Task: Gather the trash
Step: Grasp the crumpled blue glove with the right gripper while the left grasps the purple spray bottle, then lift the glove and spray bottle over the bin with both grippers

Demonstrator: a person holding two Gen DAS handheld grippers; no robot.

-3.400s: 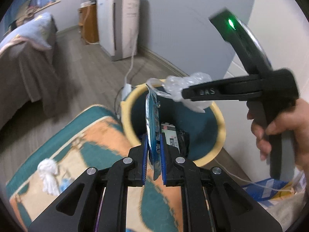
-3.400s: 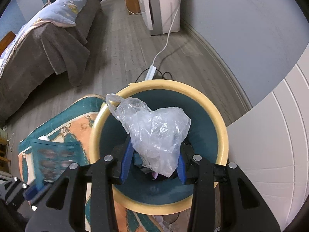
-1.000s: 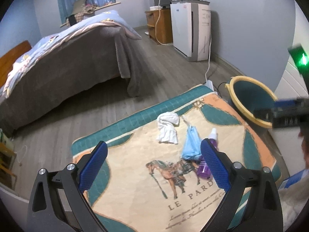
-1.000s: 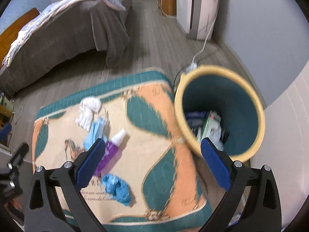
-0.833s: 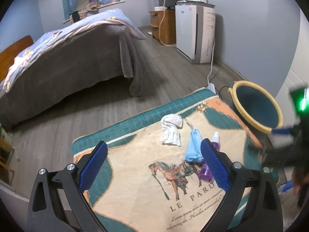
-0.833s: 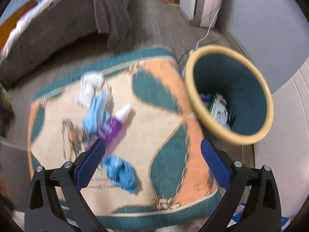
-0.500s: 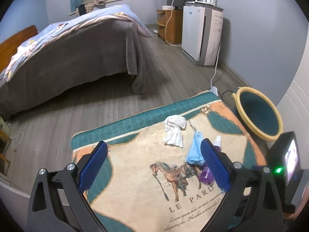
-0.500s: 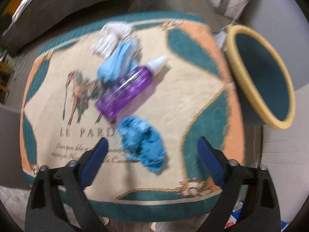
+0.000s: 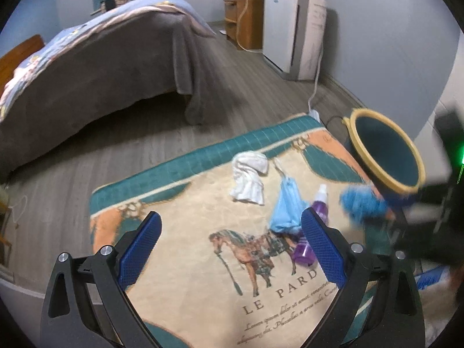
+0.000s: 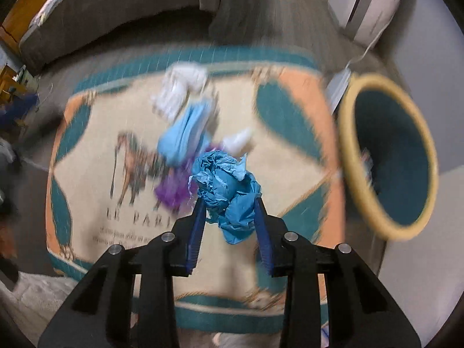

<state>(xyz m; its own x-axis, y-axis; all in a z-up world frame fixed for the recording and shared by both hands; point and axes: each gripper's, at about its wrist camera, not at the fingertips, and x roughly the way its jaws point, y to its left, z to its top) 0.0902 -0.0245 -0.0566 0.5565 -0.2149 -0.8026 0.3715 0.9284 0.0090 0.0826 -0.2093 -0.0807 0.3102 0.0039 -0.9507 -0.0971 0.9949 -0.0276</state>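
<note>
bed (image 9: 95, 66) with a grey-brown cover fills the back left of the room, white appliance (image 9: 293, 29) against the far wall. horse-print rug (image 9: 185, 197) lies on the wood floor, teal border, orange corners. teal bin (image 10: 388, 156) with a yellow rim sits just off the rug's right edge, some trash visible inside. left gripper (image 9: 230, 246) hangs over the near part of the rug, jaws wide, nothing between them. right gripper (image 10: 229, 203) jaws closing, pads pressing on a crumpled blue wad (image 10: 227, 191), which is off the rug, near the bin but not over it. on the rug: white cloth (image 9: 249, 179) near the far border, light blue mask (image 9: 285, 206) just beside it, purple spray bottle (image 9: 314, 223) touching the mask's right side. right wrist view is motion-blurred.
</note>
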